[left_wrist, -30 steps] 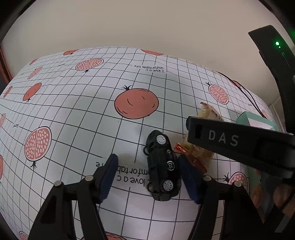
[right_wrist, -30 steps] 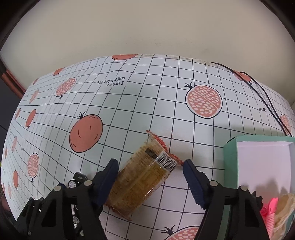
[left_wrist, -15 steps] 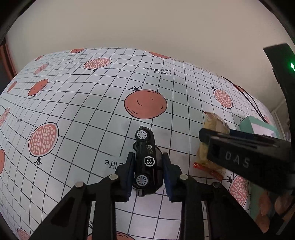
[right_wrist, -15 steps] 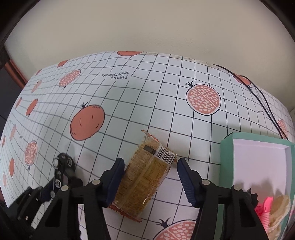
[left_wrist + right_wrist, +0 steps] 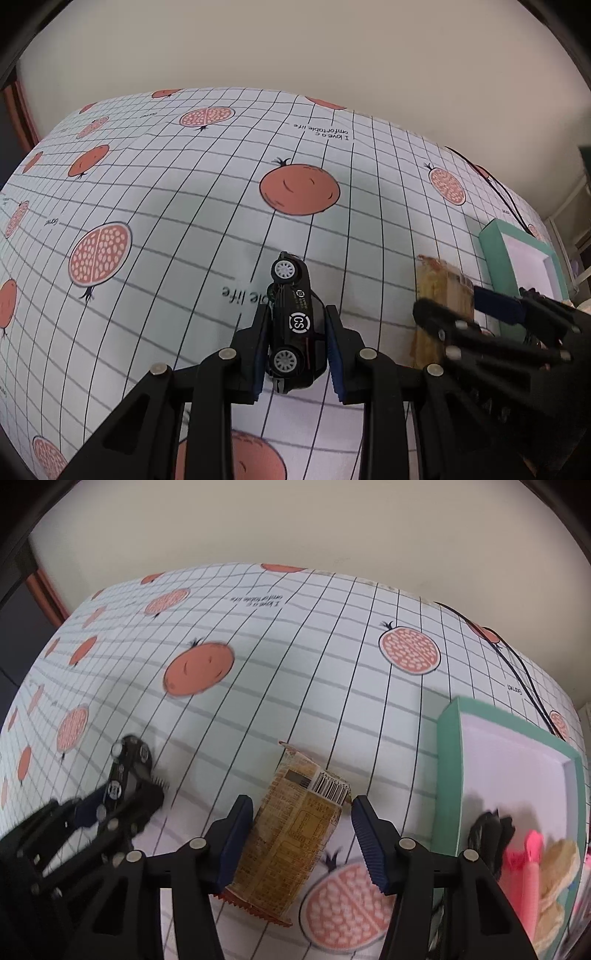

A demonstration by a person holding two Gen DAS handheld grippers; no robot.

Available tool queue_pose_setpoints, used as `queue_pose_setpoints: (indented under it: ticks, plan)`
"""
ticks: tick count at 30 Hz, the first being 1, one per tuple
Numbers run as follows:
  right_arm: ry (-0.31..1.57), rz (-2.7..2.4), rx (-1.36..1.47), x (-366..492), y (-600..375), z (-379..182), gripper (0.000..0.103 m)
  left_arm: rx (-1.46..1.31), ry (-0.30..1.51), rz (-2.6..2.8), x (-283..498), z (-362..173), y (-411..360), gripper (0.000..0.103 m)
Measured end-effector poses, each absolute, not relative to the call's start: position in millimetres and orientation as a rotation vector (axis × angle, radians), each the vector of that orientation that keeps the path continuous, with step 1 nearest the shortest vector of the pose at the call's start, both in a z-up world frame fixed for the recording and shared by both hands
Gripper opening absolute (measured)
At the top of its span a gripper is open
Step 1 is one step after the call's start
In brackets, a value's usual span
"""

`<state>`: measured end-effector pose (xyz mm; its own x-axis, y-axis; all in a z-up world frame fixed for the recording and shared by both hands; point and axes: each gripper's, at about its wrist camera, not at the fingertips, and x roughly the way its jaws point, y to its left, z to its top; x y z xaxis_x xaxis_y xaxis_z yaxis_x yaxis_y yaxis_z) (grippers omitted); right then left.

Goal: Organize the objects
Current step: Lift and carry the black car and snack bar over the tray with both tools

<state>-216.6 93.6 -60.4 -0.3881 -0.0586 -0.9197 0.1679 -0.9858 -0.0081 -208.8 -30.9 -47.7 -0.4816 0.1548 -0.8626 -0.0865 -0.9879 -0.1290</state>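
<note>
The left hand-held gripper is clamped on one black toy car, its blue pads pressed against both sides of the car above the bench. A white round badge on the car reads "CS". The bench's grid-patterned cloth carries pomegranate prints and the upside-down words "I love a comfortable life"; a second copy under the car shows only "life".

The right hand-held gripper stands apart, its two fingers either side of one snack packet lying on the bench, the left pad touching or nearly touching it, the right pad clear. The packet bears a barcode label; its other print is too small to read.

One teal box sits just right of the packet, holding pink and beige items and something black. One black cable runs along the far right of the bench.
</note>
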Motion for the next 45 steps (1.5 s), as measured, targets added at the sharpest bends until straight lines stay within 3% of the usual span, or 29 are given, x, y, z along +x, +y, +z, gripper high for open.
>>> queue_pose_setpoints:
  ticks: [12, 25, 36, 45]
  plan:
    - [0.224, -2.455, 1.648, -162.5, 89.7, -58.9, 0.054, -1.599, -0.071, 2.589, -182.2, -45.1, -40.5, 0.030]
    - [0.260, -2.434, 1.648, -119.5, 97.7, -41.6, 0.052, -1.765, -0.156, 2.548, -151.9, -42.4, -57.4, 0.029]
    - [0.252, -2.499, 1.572, -83.5, 117.7, 1.7, 0.052, -1.674, -0.123, 2.595, -121.9, 9.9, -43.0, 0.029]
    - [0.169, -2.583, 1.529, -52.2, 161.6, 28.8, 0.052, -1.563, -0.087, 2.556, -89.8, 44.1, 13.2, 0.029]
